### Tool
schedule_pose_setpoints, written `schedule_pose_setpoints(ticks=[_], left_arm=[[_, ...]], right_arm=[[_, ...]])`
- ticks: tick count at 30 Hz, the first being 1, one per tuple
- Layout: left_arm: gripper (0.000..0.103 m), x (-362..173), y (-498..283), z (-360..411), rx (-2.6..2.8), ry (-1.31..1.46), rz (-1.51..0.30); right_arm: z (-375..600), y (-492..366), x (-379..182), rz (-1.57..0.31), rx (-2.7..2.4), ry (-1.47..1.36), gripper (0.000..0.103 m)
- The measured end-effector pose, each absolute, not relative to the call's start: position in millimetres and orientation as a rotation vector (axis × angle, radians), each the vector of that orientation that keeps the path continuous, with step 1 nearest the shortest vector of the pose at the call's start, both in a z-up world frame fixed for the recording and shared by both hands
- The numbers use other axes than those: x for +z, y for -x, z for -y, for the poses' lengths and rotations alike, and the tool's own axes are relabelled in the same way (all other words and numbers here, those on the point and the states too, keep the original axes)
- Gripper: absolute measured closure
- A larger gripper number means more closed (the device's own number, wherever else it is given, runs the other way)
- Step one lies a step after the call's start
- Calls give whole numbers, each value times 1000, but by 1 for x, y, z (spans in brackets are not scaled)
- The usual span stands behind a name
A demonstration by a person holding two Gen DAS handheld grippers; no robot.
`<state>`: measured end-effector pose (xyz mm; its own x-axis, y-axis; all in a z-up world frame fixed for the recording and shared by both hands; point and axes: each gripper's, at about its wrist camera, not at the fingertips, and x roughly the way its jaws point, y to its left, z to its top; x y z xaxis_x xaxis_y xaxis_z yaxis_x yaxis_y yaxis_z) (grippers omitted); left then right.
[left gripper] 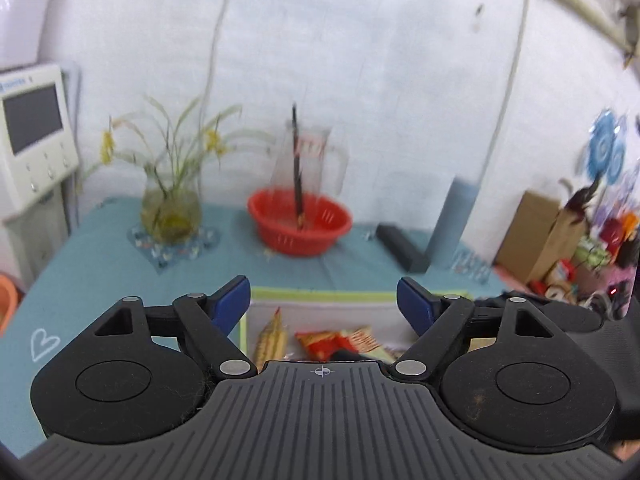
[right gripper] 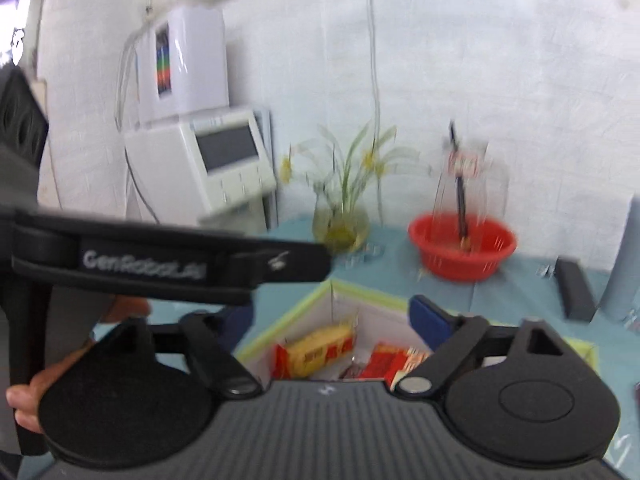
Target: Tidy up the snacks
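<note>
In the left wrist view my left gripper (left gripper: 323, 300) hangs open over a white box with a green rim (left gripper: 320, 295), nothing between its blue pads (left gripper: 230, 300). Inside the box lie a yellow snack packet (left gripper: 272, 340) and a red snack packet (left gripper: 340, 342). The right wrist view has my right gripper (right gripper: 332, 320) open and empty above the same box (right gripper: 360, 292). Its left finger is partly hidden behind the black body of the left gripper (right gripper: 168, 264). A yellow-and-red packet (right gripper: 320, 350) and a red packet (right gripper: 394, 364) lie in the box.
On the teal tablecloth (left gripper: 100, 264) behind the box stand a red basket (left gripper: 300, 224), a glass vase with a plant (left gripper: 170, 208), a clear jug (left gripper: 316, 160), a black case (left gripper: 402, 246) and a grey cylinder (left gripper: 452, 216). A white machine (left gripper: 32, 132) stands left; a cardboard box (left gripper: 532, 232) and clutter stand right. A hand (right gripper: 24, 400) holds the left gripper.
</note>
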<state>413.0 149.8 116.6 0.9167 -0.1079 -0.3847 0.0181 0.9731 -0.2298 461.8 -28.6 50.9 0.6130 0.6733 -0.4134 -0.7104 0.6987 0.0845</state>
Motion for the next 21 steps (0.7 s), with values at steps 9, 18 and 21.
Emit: schedule_pose_setpoints(ticks=[9,18,21], left_arm=[[19,126,-296,-142,-90,273,-351],[32,28,-233,-117,-171,306,-634],[54,13,-237,-105,-212,269,-702]], right_arm=[[78,-345,63,-385,827,109,1],[92,-254,-37,-693,863,41,1],[85,-249,-49,-728,857,56,1]])
